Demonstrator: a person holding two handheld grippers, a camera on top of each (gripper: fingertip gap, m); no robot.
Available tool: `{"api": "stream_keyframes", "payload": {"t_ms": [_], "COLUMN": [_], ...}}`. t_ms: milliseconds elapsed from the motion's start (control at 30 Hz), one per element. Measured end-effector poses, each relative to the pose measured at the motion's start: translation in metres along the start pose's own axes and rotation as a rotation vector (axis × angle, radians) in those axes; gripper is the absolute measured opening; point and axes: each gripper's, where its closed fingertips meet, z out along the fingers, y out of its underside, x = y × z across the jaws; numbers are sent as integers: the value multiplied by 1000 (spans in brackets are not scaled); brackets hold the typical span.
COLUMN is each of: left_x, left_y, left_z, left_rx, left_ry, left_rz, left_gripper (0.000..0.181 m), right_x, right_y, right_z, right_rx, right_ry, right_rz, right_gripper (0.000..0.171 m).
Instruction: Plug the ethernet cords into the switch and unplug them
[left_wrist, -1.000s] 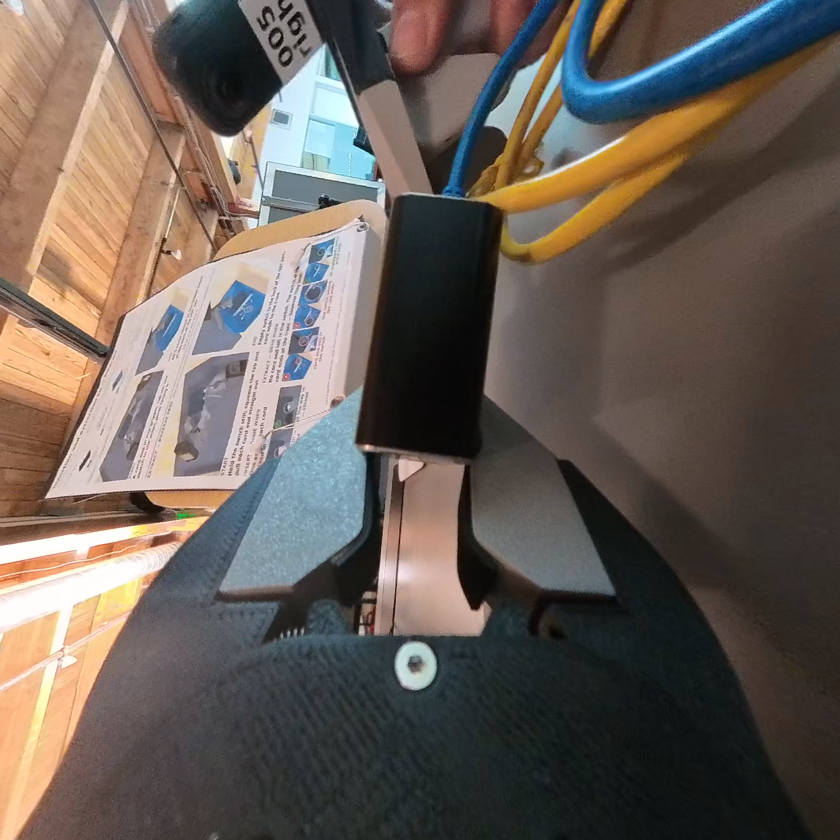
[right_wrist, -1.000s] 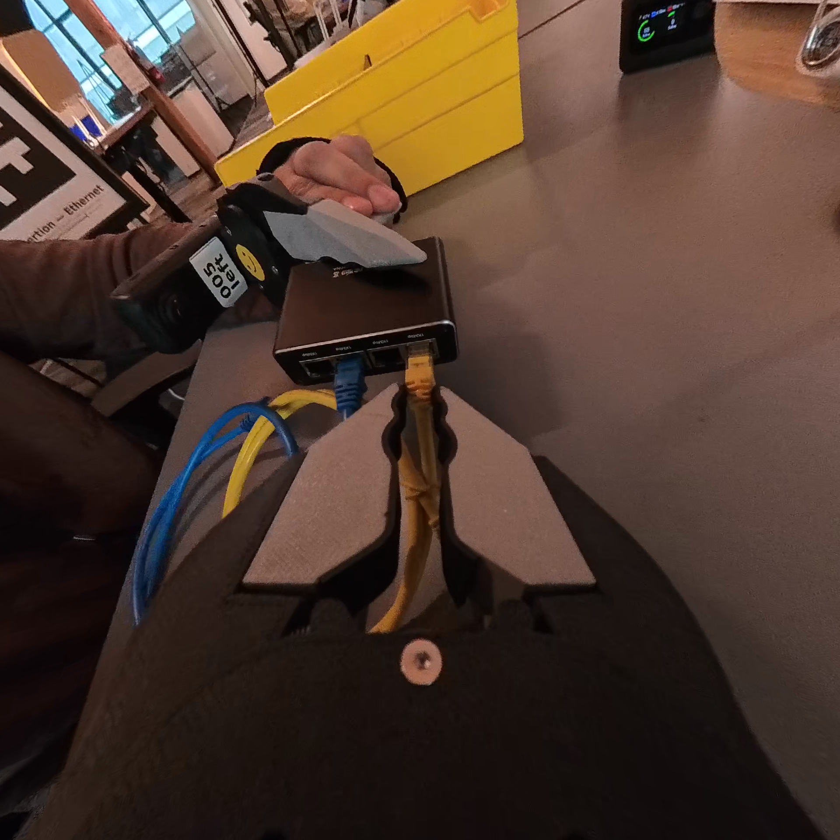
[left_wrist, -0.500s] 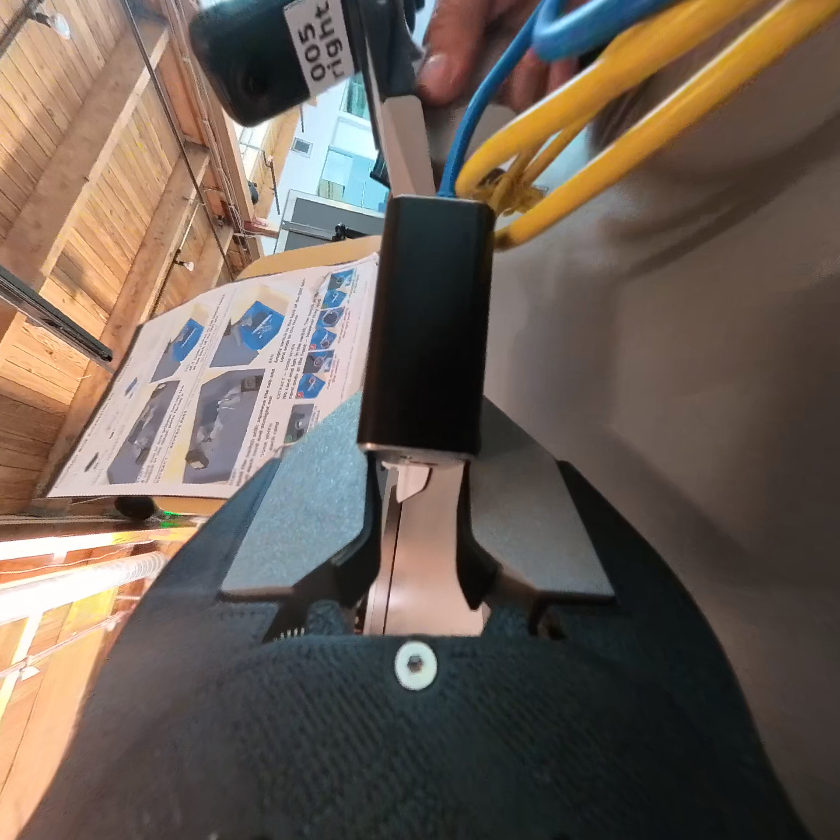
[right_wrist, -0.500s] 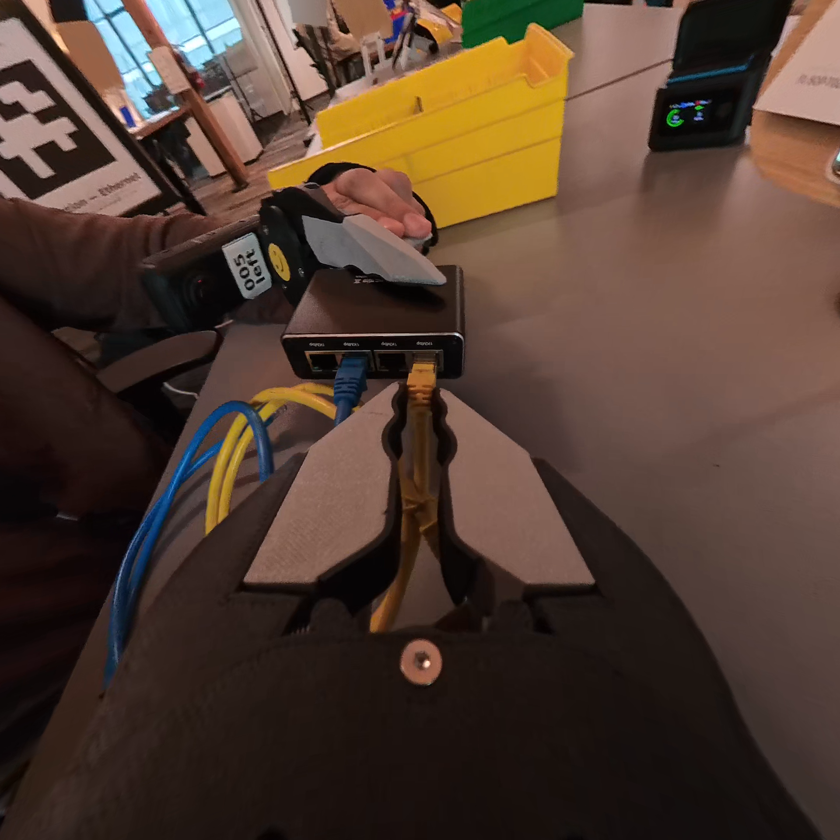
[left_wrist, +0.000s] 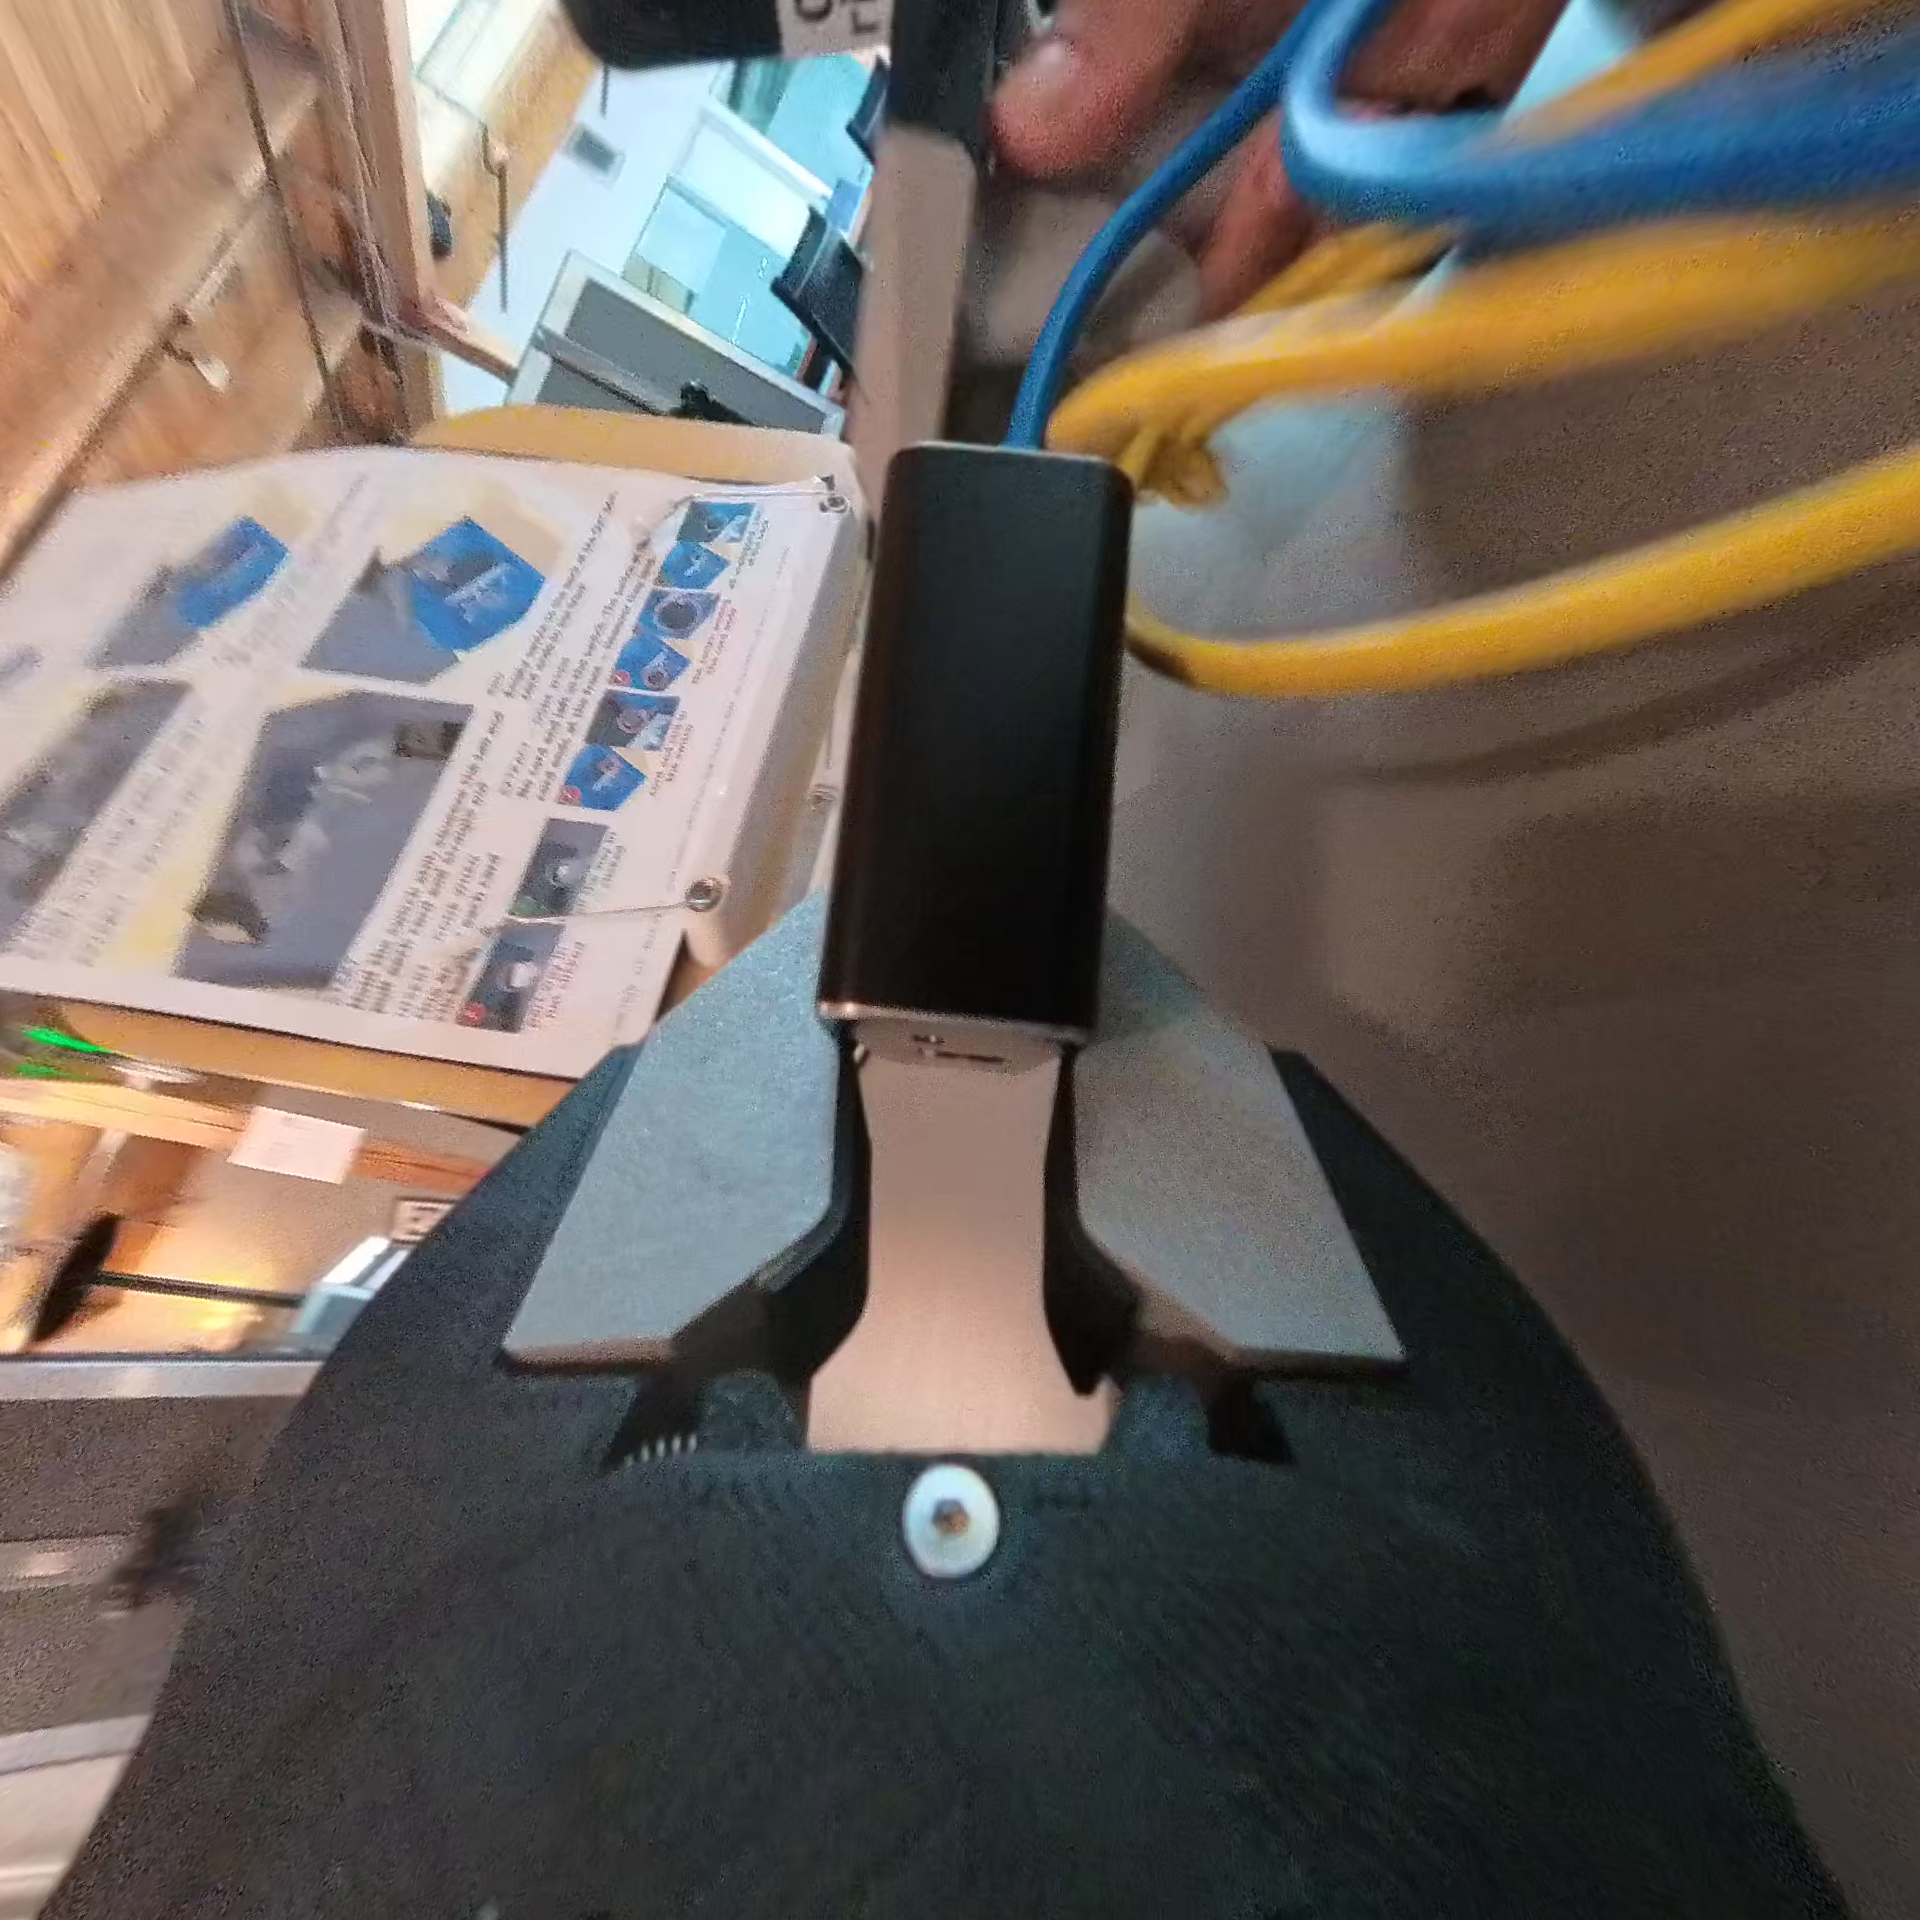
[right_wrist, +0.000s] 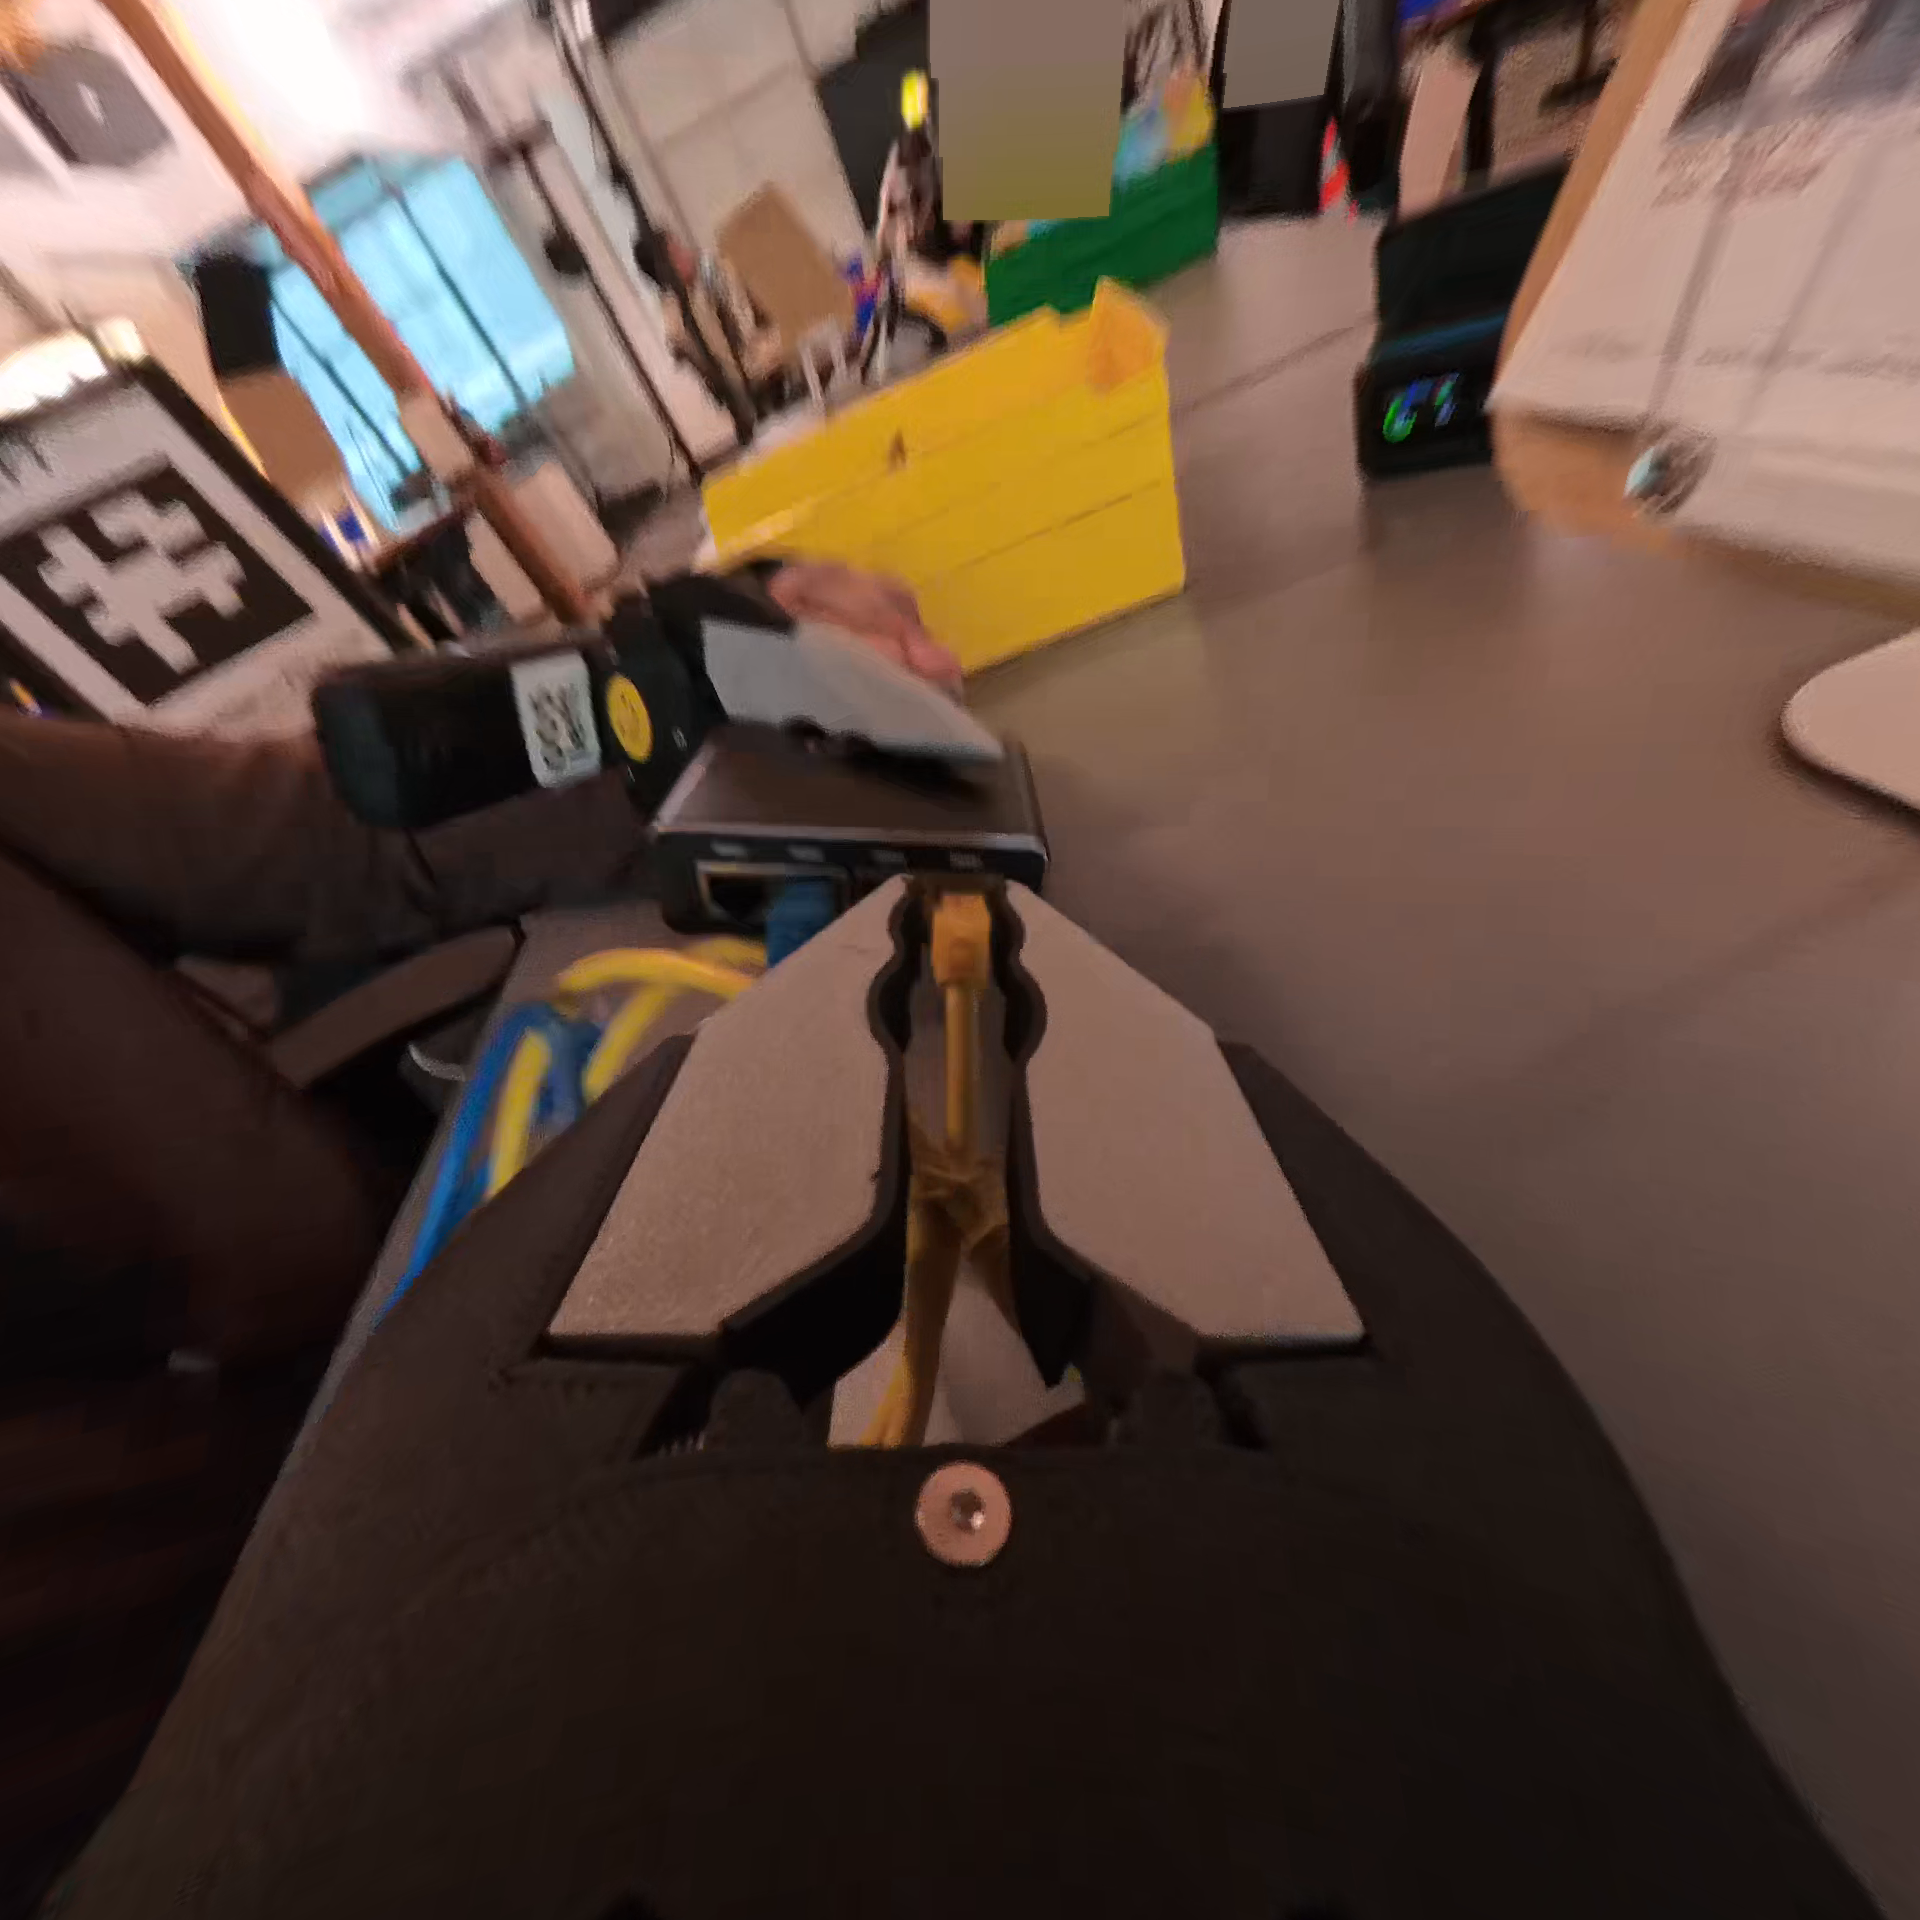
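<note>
Grey bench (right_wrist: 1455, 831) carries a yellow bin (right_wrist: 987, 499) behind the work. Black switch (left_wrist: 977, 727) clamped flat between the left hand-held gripper (left_wrist: 961, 997) fingers. Right hand-held gripper (right_wrist: 961, 914) closed on the yellow ethernet cord (right_wrist: 956, 935), plug at the switch's rightmost port; blue cord (right_wrist: 795, 914) plugged in beside it.

One switch (right_wrist: 852, 821), one blue cord (right_wrist: 795, 914), one yellow cord (right_wrist: 956, 966), one yellow bin (right_wrist: 966, 509).

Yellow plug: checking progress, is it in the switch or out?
Cannot tell for sure: the yellow plug meets the switch port, gripped by the right hand-held gripper; blur hides seating.
</note>
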Motion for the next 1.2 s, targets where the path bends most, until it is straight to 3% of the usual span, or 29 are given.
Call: {"api": "stream_keyframes", "payload": {"t_ms": [233,367,633,667,700,733,800,833,900,1033,1200], "left_x": [-38,-60,-78,-81,-80,-76,-68,-65,-63,-59,-45], "left_y": [-16,-10,-11,-8,-7,-7,-6,-6,-6,5,9], "left_z": [-15,-21,-28,-29,-29,-26,-21,-18,-17,-15,-9], "left_rx": [132,217,406,414,409,388,344,323,295,233,130], "left_ry": [-100,-131,-99,-98,-84,-61,-34,-24,-15,-12,-9], "left_rz": [-349,-672,-1262,-1323,-1344,-1327,-1299,-1299,-1302,-1412,-1336], "left_gripper": [34,32,32,31,31,31,31,31,31,31,31], "right_x": [8,2,8,10,12,11,1,-1,1,25,34], "right_y": [-51,-66,-54,-53,-51,-50,-45,-42,-41,-46,-42], "right_z": [-57,-70,-57,-56,-56,-54,-47,-42,-37,-51,-57], "right_rx": [264,358,299,295,292,288,257,229,207,226,168], "right_ry": [53,25,51,66,82,70,16,9,40,258,410], "right_rz": [55,69,88,89,86,76,62,63,61,14,-97], "right_gripper": [57,58,66,72,81,74,36,33,42,67,69]}}
